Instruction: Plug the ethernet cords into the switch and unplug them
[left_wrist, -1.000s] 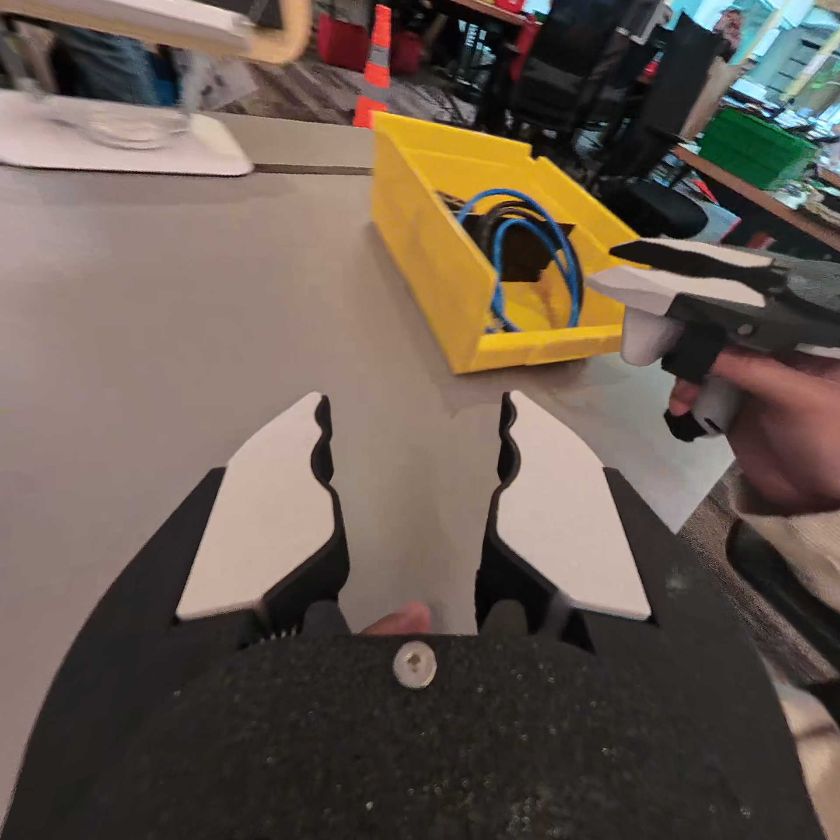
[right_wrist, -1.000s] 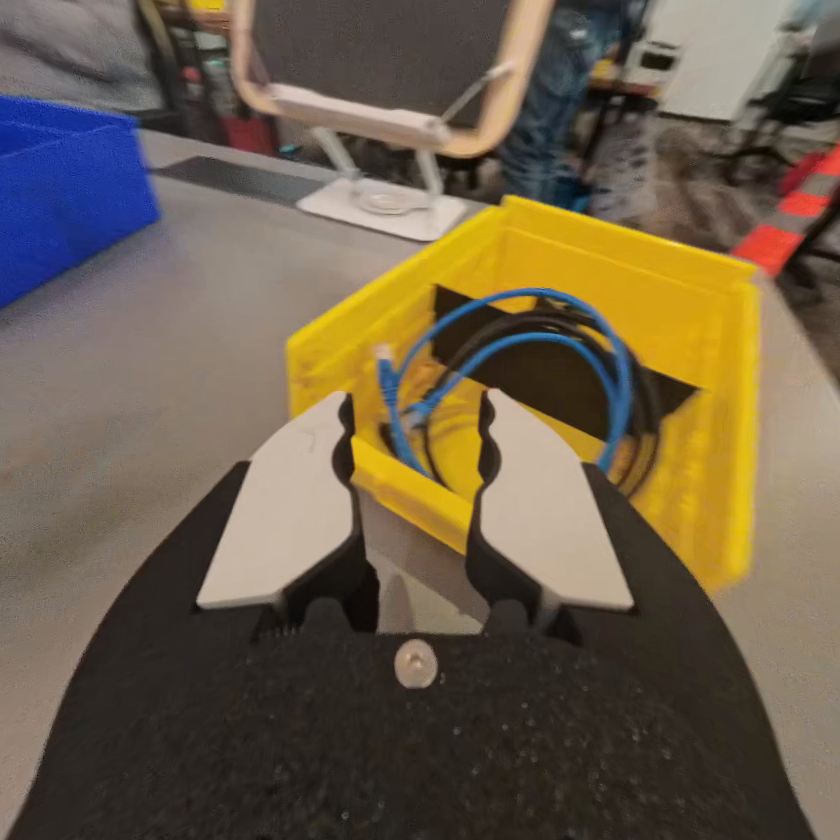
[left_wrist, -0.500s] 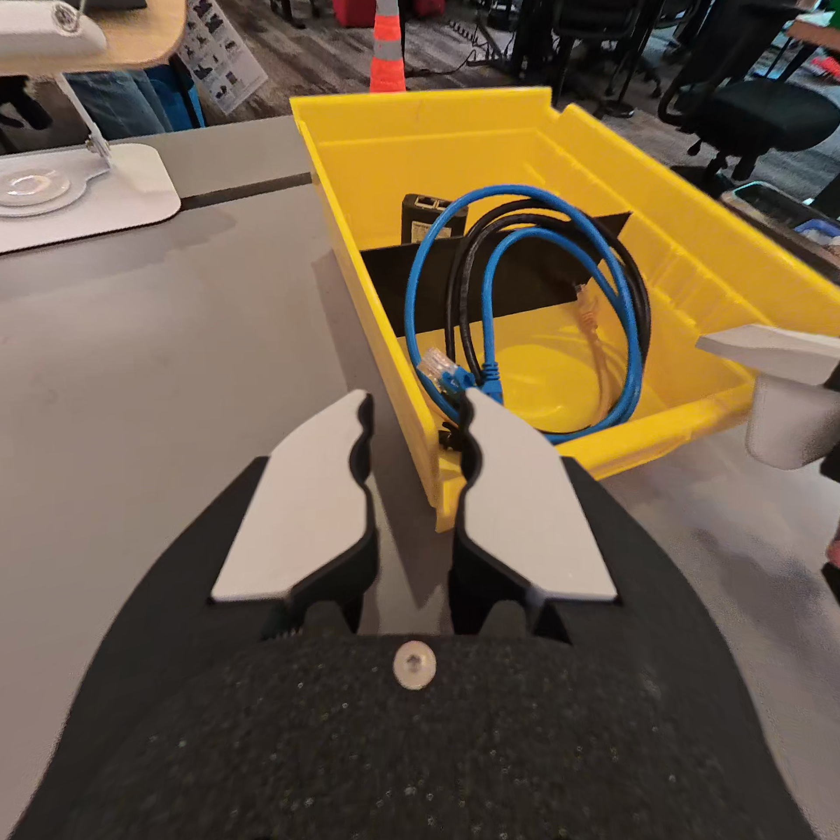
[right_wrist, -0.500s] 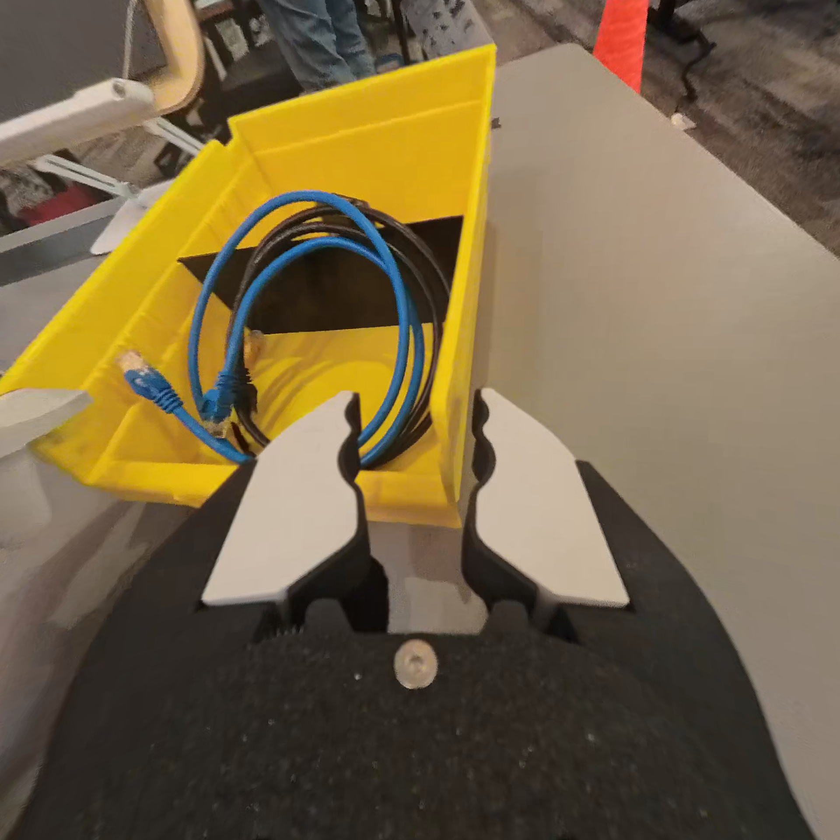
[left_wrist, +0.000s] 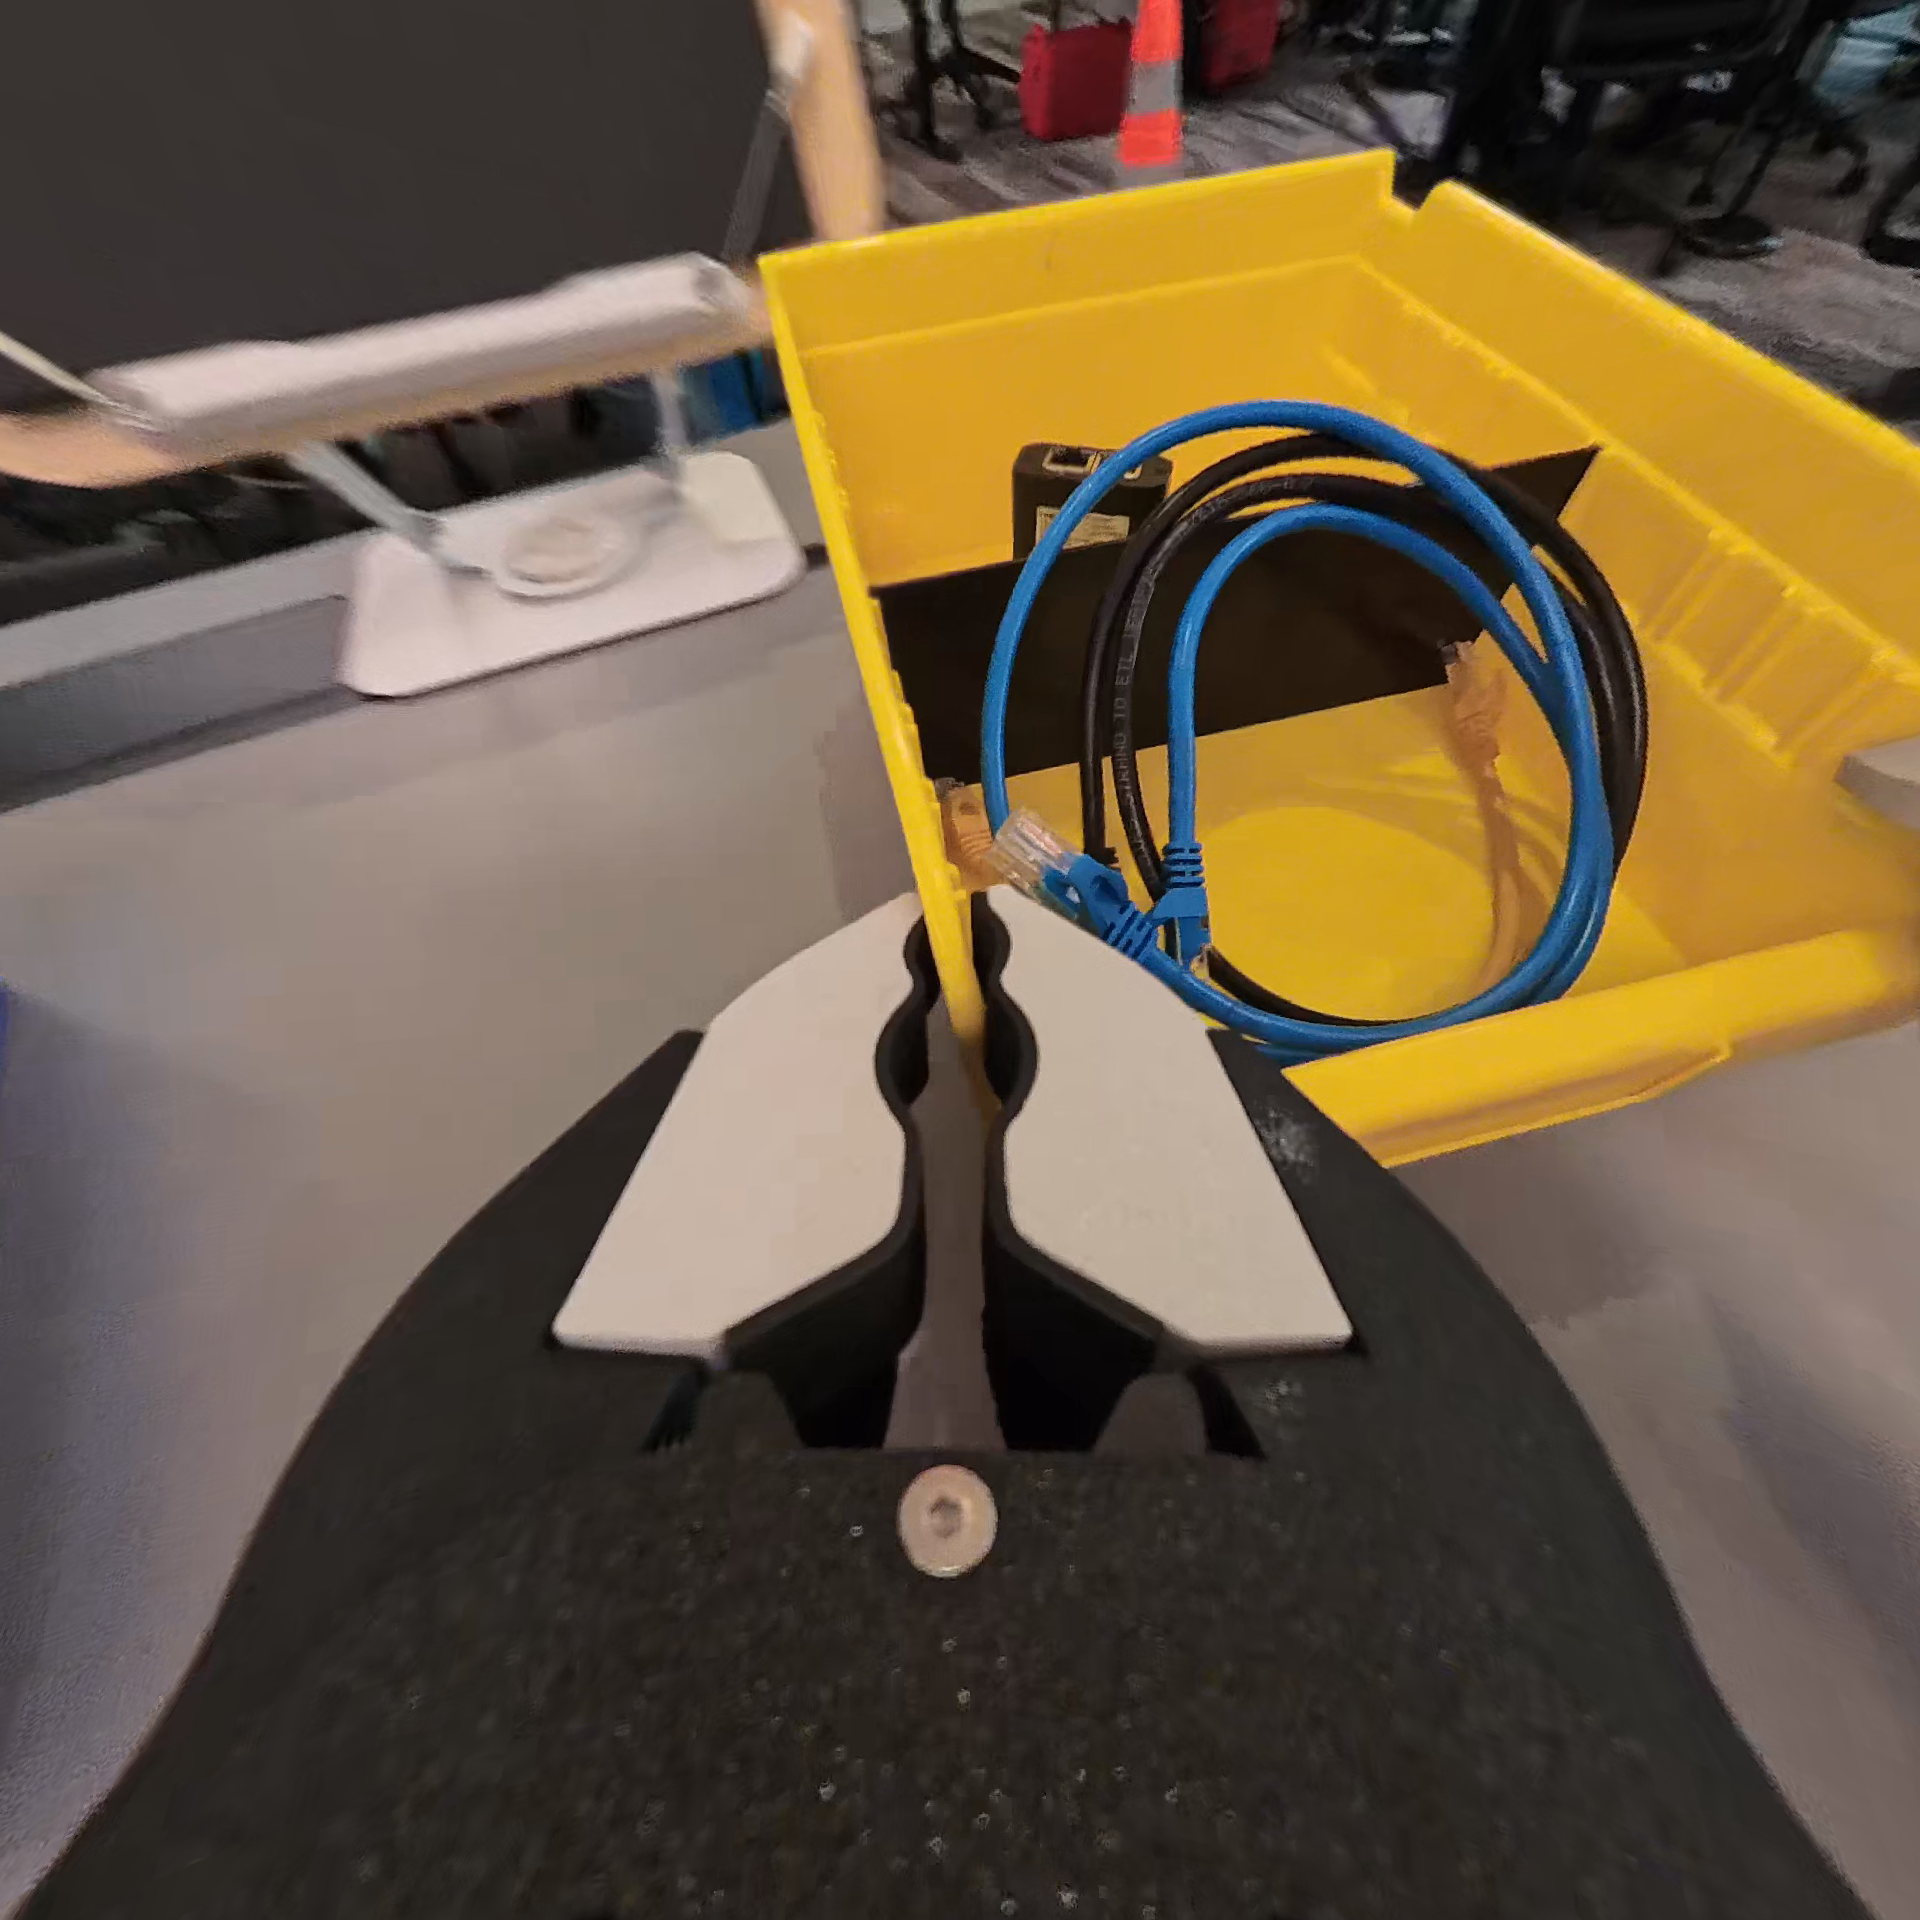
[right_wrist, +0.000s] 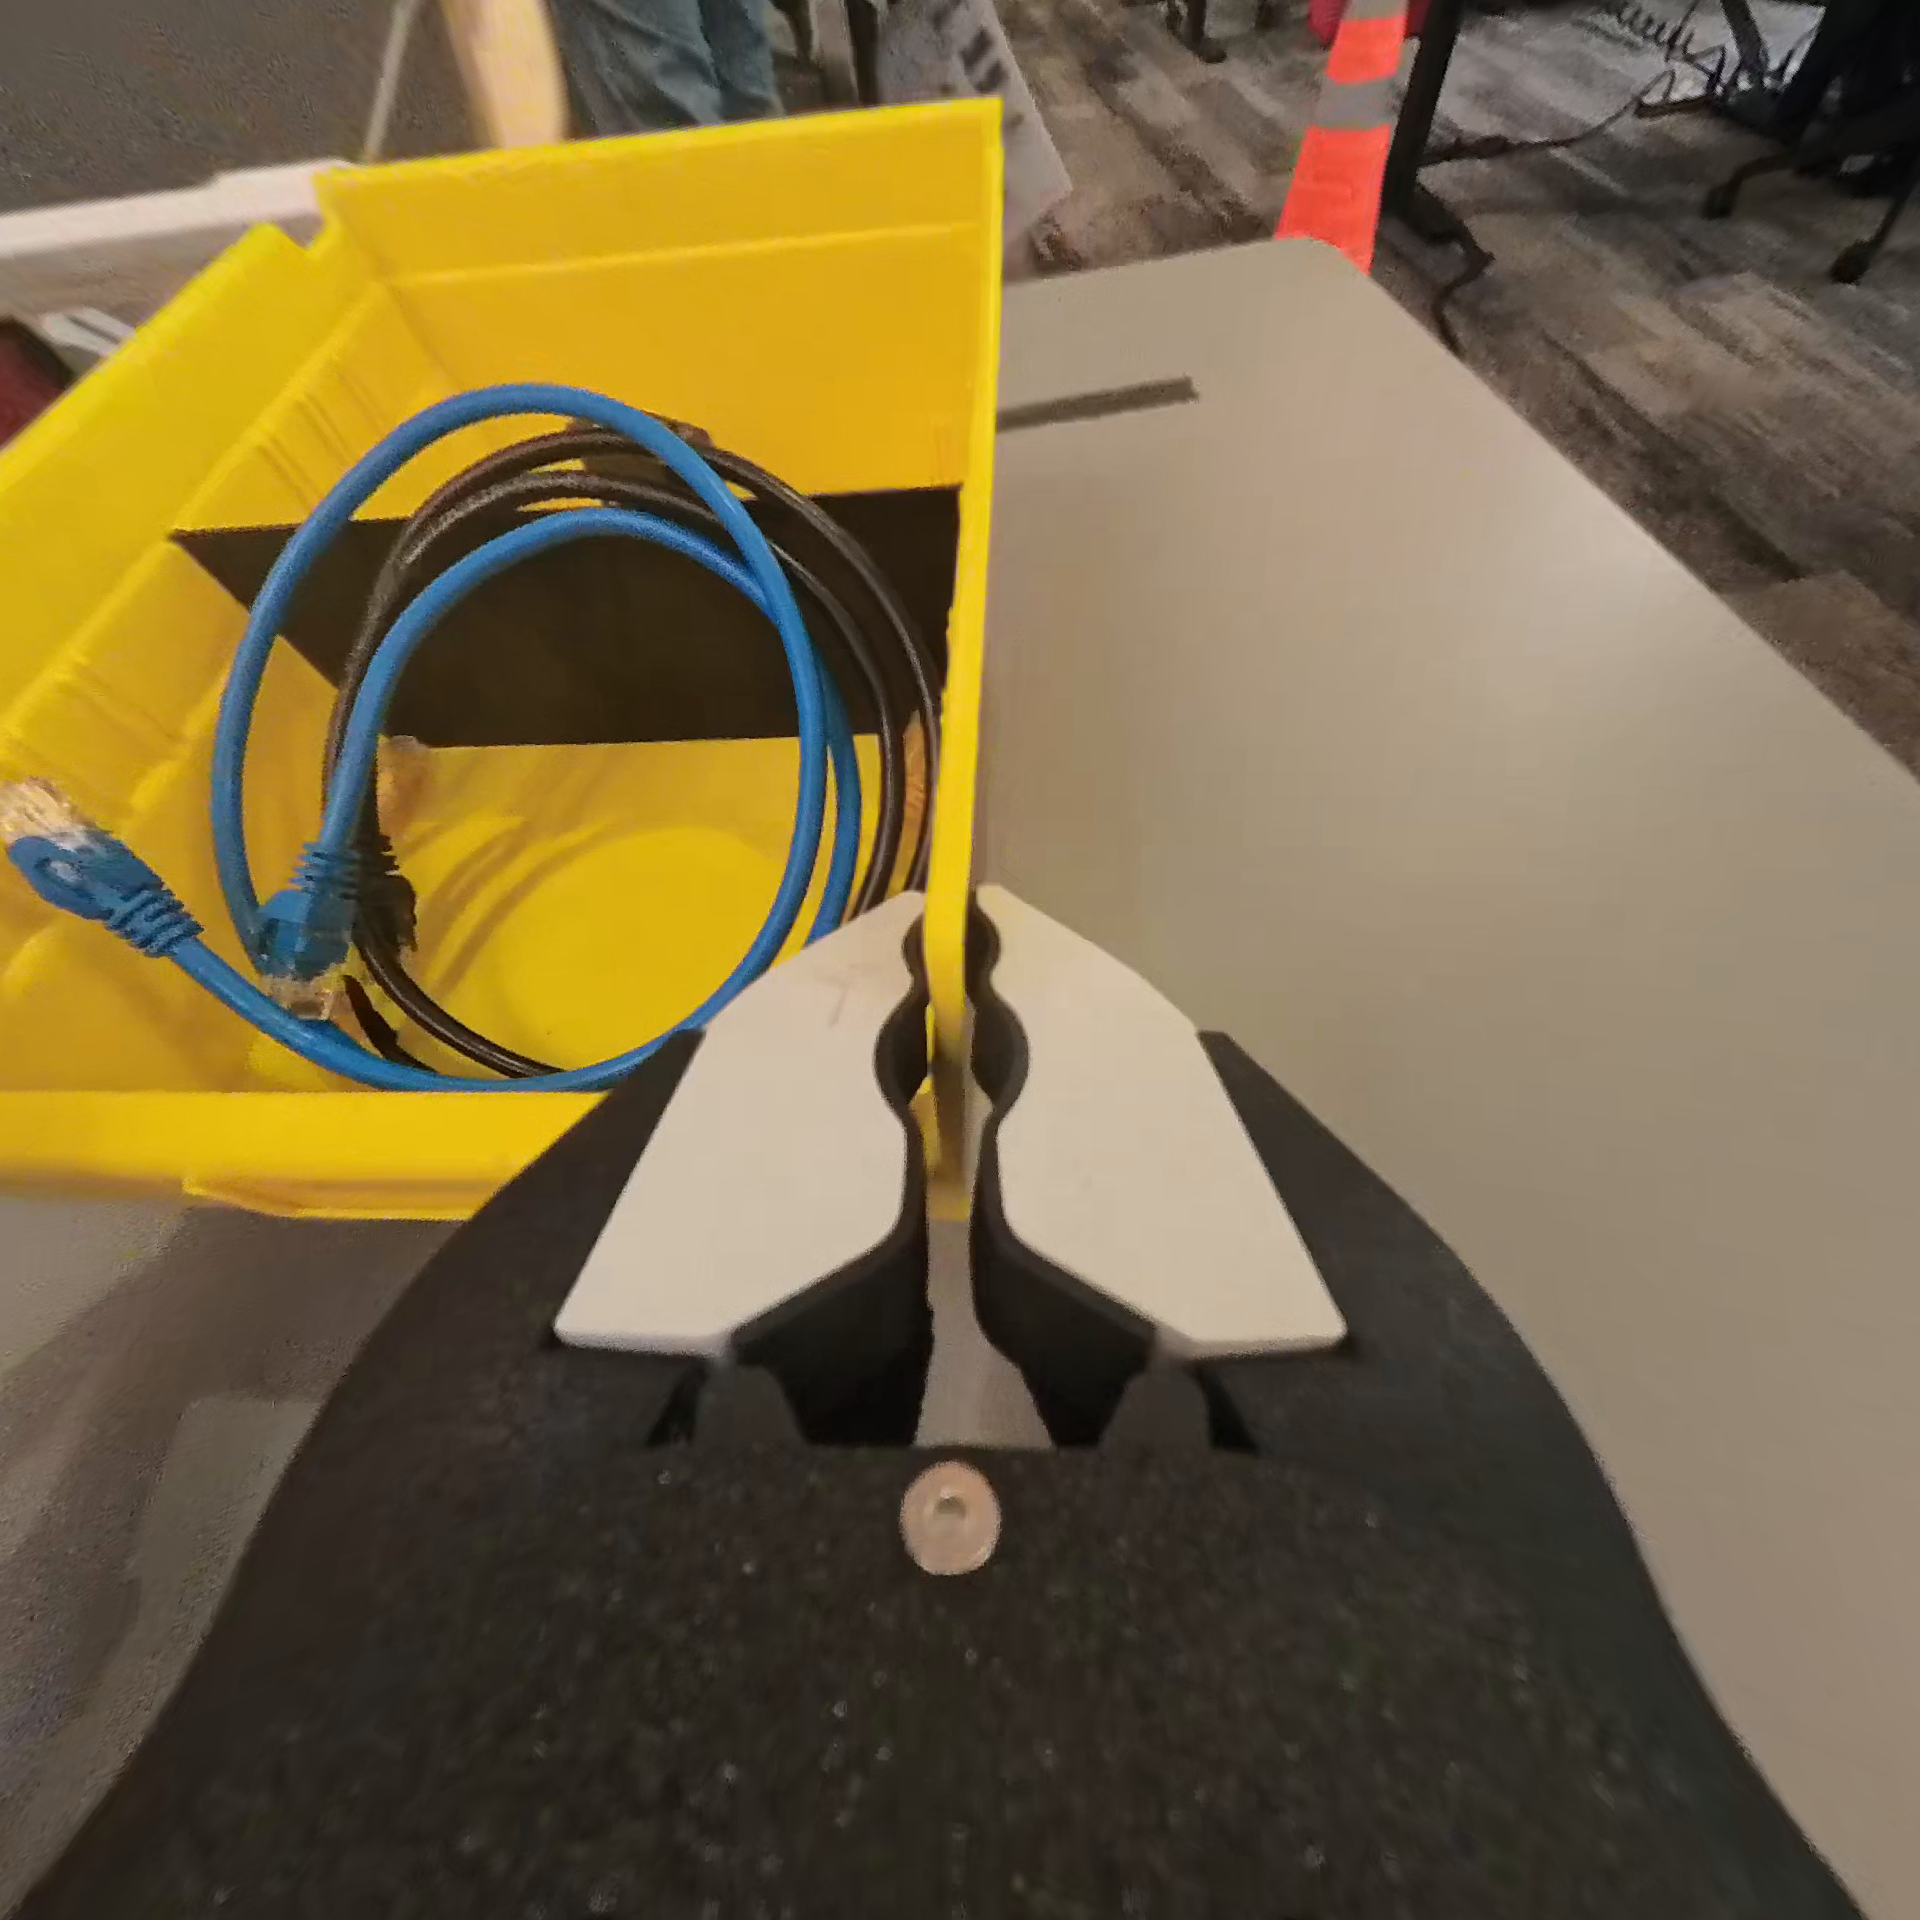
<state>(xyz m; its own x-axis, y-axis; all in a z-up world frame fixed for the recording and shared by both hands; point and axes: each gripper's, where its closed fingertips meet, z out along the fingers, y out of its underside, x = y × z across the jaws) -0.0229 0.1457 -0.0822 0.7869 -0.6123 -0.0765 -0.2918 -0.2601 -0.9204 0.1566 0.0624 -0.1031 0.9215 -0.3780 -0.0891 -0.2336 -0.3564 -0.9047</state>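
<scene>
The left gripper (left_wrist: 956, 966) is pinched on the left wall of the yellow bin (left_wrist: 1091, 312), near its front corner; the thin plastic runs up between the two pale fingers (left_wrist: 790, 1122), which are nearly closed on it. To the left of the bin, on the grey table (left_wrist: 416, 935), stands a white stand (left_wrist: 561, 582) with a blurred arm.

Inside the bin, just past the gripped wall, the blue cord (left_wrist: 1039, 623) lies in a loose coil with a black cord (left_wrist: 1112, 665), both leaning on a black divider (left_wrist: 1299, 644). One blue plug with a clear tip (left_wrist: 1039, 852) pokes up right beside the left gripper. An orange cord (left_wrist: 1475, 727) lies farther right on the bin floor. Behind the divider stands a small black box (left_wrist: 1070, 499) with a port on top, probably the switch.

On the far side, the right gripper (right_wrist: 951, 966) is clamped the same way on the right wall of the bin (right_wrist: 966, 520), its fingers (right_wrist: 769, 1122) closed on the plastic edge. From there the coil (right_wrist: 520, 416) fills the front compartment. Beyond the table edge is an orange cone (right_wrist: 1351, 135) on the floor.

As for progress, the task looks barely begun: no cord is plugged into the box, none is in a gripper, and everything is in the bin. Both grippers are busy with the bin itself, likely to move or tip it. Taking out the cords and switch, all the plugging and all the unplugging remain
</scene>
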